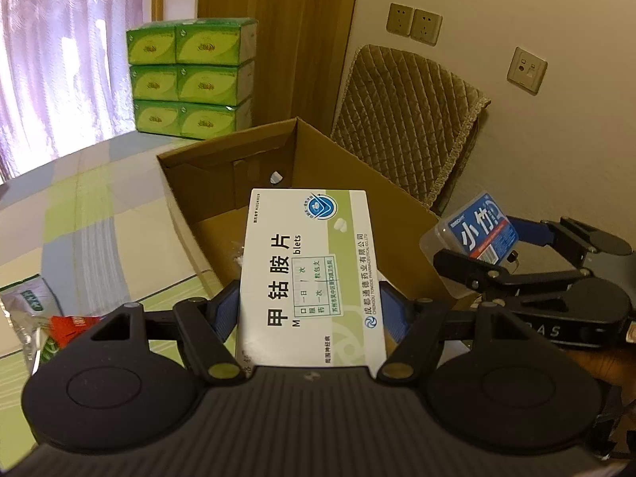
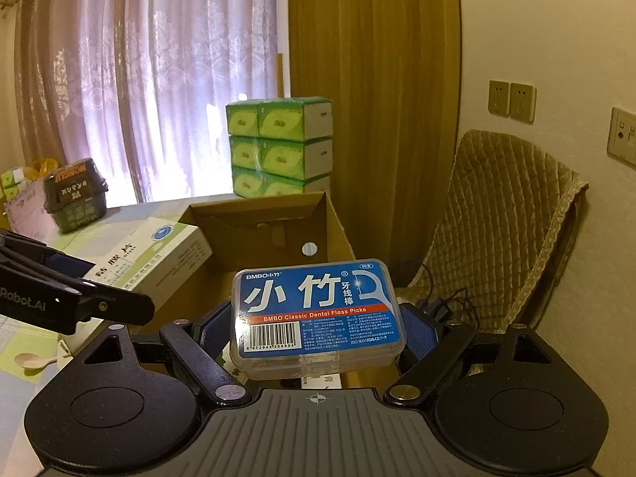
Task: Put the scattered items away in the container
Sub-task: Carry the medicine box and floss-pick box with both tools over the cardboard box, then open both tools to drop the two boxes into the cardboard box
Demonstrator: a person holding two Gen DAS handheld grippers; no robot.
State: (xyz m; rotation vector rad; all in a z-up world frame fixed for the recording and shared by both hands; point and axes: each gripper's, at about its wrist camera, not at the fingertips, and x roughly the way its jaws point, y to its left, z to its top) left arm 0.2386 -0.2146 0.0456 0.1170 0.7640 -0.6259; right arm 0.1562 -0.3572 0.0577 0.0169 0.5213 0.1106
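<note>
The left hand-held gripper [image 1: 310, 310] pinched a white-and-green cardboard medicine box [image 1: 312, 278] between its blue pads, holding it over the near rim of the open brown cardboard carton [image 1: 397, 214] on the checked desk [image 1: 79, 214]. At three o'clock from it, the right hand-held gripper [image 2: 318, 330] clamped a clear plastic case of blue-labelled dental floss picks [image 2: 318, 314] above the carton's right wall.

stacked green tissue packs [image 1: 190, 79], quilted chair cover [image 1: 409, 123], wall sockets [image 1: 413, 24], curtains [image 2: 151, 79]
</note>
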